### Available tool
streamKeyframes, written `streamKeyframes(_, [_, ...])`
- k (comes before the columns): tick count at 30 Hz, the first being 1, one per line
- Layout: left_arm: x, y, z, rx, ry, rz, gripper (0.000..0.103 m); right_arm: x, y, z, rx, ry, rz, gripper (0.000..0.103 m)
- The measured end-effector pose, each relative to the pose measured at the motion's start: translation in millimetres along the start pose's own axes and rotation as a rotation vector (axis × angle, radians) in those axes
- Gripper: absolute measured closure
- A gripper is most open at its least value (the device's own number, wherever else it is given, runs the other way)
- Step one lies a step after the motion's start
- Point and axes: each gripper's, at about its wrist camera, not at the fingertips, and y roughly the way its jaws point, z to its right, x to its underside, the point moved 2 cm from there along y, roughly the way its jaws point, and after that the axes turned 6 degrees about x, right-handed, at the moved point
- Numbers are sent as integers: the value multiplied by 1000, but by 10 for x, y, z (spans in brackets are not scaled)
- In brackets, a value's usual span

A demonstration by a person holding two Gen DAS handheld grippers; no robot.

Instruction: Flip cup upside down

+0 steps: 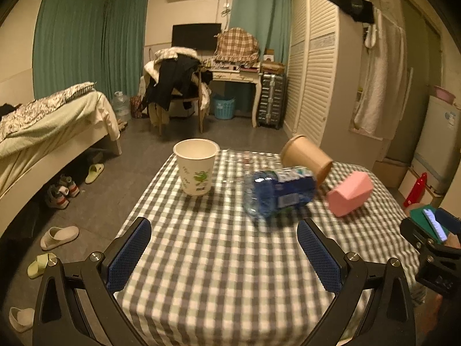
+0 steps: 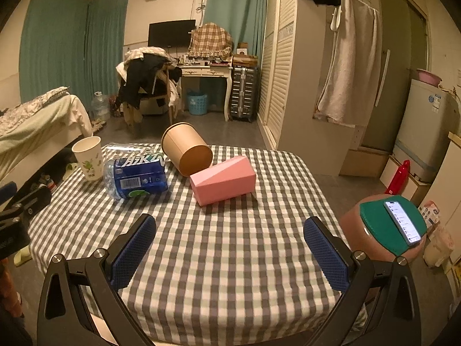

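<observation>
A white paper cup (image 1: pixel 196 167) with green print stands upright, mouth up, at the far left of the checkered table (image 1: pixel 219 259); it also shows in the right wrist view (image 2: pixel 88 157). My left gripper (image 1: pixel 224 255) is open and empty, low over the near part of the table, well short of the cup. My right gripper (image 2: pixel 230 252) is open and empty over the table's near middle. Part of the right gripper's body (image 1: pixel 432 245) shows at the right edge of the left view.
A blue-labelled plastic bottle (image 2: pixel 135 176) lies on its side. A brown paper tub (image 2: pixel 187 148) lies tipped beside it, and a pink box (image 2: pixel 223 180) lies next to that. A stool with a green pad and phone (image 2: pixel 394 225) stands at the table's right.
</observation>
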Motion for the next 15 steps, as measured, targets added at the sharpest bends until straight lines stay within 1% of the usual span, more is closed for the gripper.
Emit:
streamKeyframes(4, [-84, 161, -313, -40, -29, -10, 0, -115, 140, -346, -45, -54, -4, 0])
streamKeyframes(10, [-136, 264, -856, -129, -69, -16, 0, -299, 450, -1067, -123, -124, -30, 0])
streamKeyframes(12, [-134, 289, -1002, -150, -80, -22, 0, -360, 577, -1321, -130, -118, -45, 0])
streamKeyframes(15, [-145, 320, -1229, -165, -100, -31, 0, -470, 821, -1591, -110, -56, -78, 0])
